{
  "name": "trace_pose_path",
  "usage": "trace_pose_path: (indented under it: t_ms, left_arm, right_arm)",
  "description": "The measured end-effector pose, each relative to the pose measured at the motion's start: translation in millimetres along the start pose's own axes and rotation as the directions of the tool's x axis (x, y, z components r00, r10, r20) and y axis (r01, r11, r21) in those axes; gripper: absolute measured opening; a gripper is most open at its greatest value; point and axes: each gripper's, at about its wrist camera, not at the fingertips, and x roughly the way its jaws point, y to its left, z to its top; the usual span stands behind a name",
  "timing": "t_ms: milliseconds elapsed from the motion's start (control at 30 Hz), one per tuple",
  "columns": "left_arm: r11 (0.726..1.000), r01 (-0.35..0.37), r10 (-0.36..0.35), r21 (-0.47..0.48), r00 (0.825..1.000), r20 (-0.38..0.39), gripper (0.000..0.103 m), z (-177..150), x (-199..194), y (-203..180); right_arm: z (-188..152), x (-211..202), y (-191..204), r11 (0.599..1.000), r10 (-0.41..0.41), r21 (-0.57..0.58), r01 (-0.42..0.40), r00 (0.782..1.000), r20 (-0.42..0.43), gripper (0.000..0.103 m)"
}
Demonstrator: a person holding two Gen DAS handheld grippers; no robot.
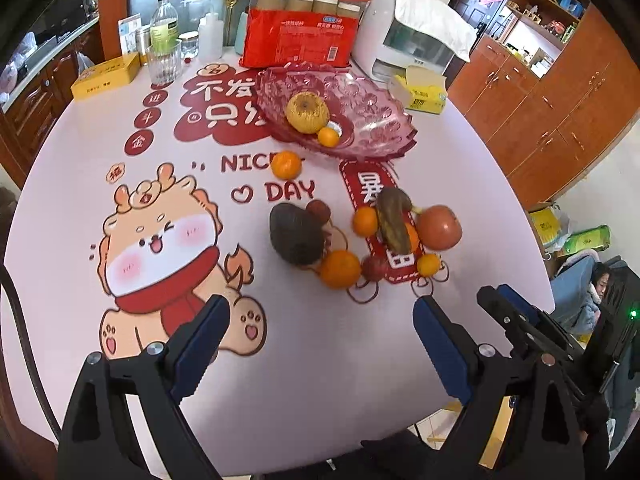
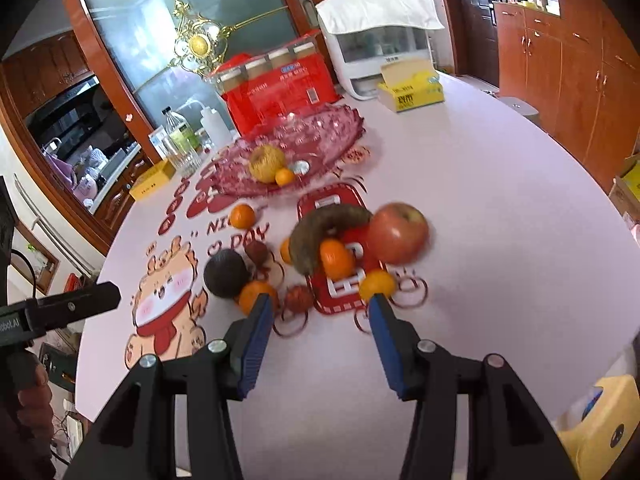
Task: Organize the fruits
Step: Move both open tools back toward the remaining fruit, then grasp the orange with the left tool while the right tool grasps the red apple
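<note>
A pink glass fruit dish (image 1: 372, 128) (image 2: 332, 128) holds a yellow pear-like fruit (image 1: 307, 112) (image 2: 267, 163) and a small orange (image 1: 329, 137) (image 2: 284, 176). On the table in front of it lie several oranges, a red apple (image 1: 439, 227) (image 2: 397, 233), a brown overripe banana (image 1: 394, 220) (image 2: 320, 226), a dark avocado (image 1: 297, 234) (image 2: 226, 273) and small red fruits. My left gripper (image 1: 320, 316) is open and empty, near the fruit cluster. My right gripper (image 2: 320, 312) is open and empty, just short of the nearest oranges (image 2: 377, 285).
At the table's far end stand a red pack of paper cups (image 1: 300, 36), a white appliance (image 1: 404, 36), a yellow tissue box (image 1: 424, 94), a yellow tin (image 1: 106, 80), a glass (image 1: 163, 62) and bottles. Wooden cabinets stand to the right.
</note>
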Motion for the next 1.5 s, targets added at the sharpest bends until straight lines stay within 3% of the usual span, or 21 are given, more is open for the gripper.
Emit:
trace_pose_path:
  t_ms: [333,633,1067,1500]
  left_arm:
    - [1.0,0.012,-0.013,-0.025,0.999,-0.039,0.092,-25,19,1]
    - [0.999,0.015,-0.018,-0.044,0.998,-0.067,0.091,-18,51,-20]
    - [0.981,-0.055,0.043,-0.188,0.997,-0.067,0.088,9,86,-30]
    - [0.931,-0.156,0.122,-0.329,0.985,-0.12,0.079,14,134,-26]
  right_arm:
    - [-30,4,-13,0.999,-0.043,-0.003,0.043,0.997,-0.06,0.05]
    - [-27,19,-25,0.999,-0.016,-0.045,0.011,0.993,-0.116,0.05]
    - [30,48,-60,0.991,0.032,-0.126,-0.054,0.985,-0.167,0.058]
    - [66,95,-82,0.965,0.11,-0.204,-0.164,0.962,-0.252,0.067]
